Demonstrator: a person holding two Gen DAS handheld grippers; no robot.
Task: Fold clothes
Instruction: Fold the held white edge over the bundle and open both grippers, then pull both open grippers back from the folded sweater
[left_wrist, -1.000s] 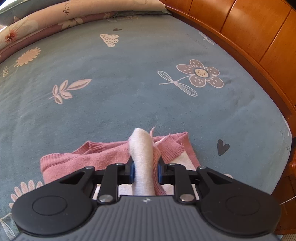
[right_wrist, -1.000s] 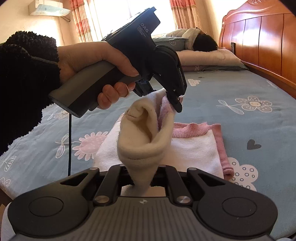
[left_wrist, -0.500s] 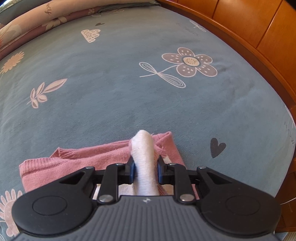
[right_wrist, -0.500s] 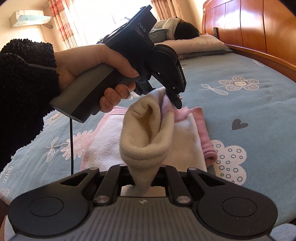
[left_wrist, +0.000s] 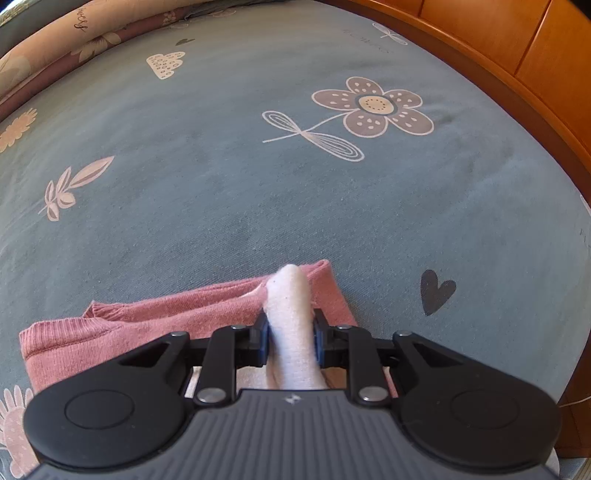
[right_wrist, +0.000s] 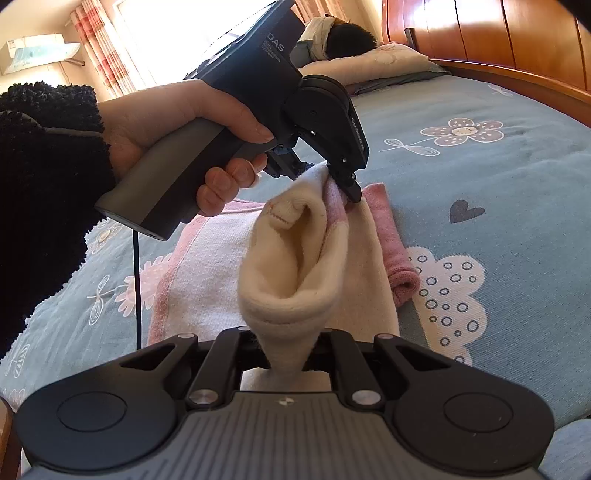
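A pink and cream knit garment (right_wrist: 207, 280) lies partly folded on the blue flowered bed sheet (right_wrist: 498, 229). Its cream edge (right_wrist: 295, 266) is lifted into a drooping fold between both grippers. My right gripper (right_wrist: 286, 350) is shut on the near end of that fold. My left gripper (right_wrist: 341, 181), held by a hand in a black fuzzy sleeve, is shut on the far end. In the left wrist view the left gripper (left_wrist: 290, 332) pinches the cream fabric (left_wrist: 291, 314) just above the pink ribbed layer (left_wrist: 147, 321), close to the garment's far right corner.
A wooden bed frame (left_wrist: 517, 66) curves along the right side. Pillows (right_wrist: 373, 66) and a lying person's dark hair (right_wrist: 349, 38) are at the head of the bed. A black cable (right_wrist: 137, 288) hangs from the left gripper's handle. Curtains and a bright window stand behind.
Both grippers have come down and toward the garment's far right corner, carrying the cream fold lower over the pink layer. Both grips stay shut on the fabric.
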